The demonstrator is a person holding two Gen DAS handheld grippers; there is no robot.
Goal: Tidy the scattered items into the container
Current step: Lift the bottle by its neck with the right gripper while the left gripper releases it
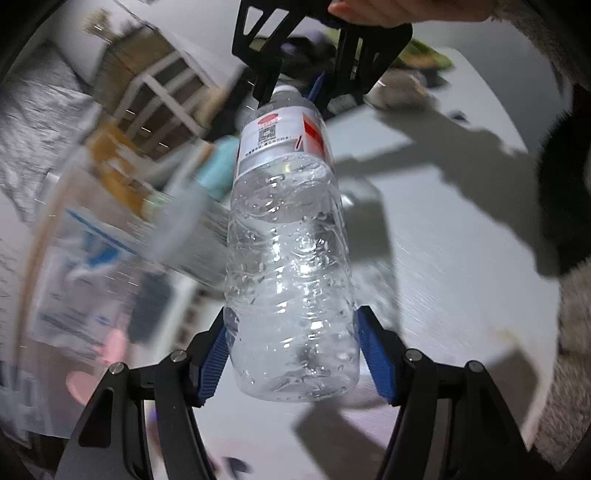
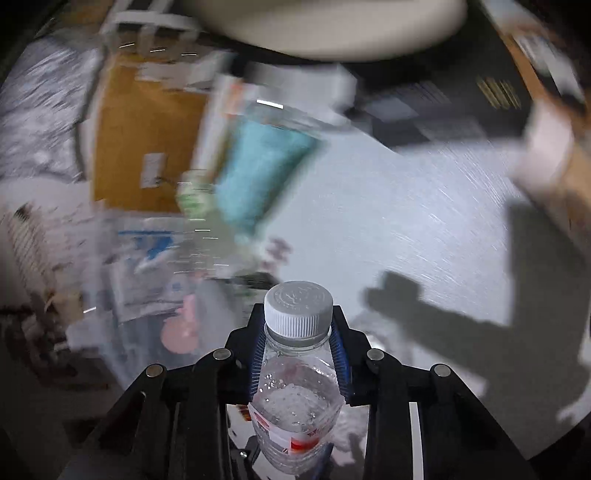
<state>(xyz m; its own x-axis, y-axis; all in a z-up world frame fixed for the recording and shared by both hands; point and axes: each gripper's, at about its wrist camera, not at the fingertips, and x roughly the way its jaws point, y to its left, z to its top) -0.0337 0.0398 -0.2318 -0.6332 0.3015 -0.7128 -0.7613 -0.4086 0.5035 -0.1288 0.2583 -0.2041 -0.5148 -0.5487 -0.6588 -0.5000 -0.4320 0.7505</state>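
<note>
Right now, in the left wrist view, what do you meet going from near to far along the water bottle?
left gripper pads at the bottle's base → water bottle clear body → its label → right gripper at the neck → hand.

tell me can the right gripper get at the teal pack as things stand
Probably not: the right gripper is shut on the bottle at its neck, so it has no free jaws for the teal pack.
</note>
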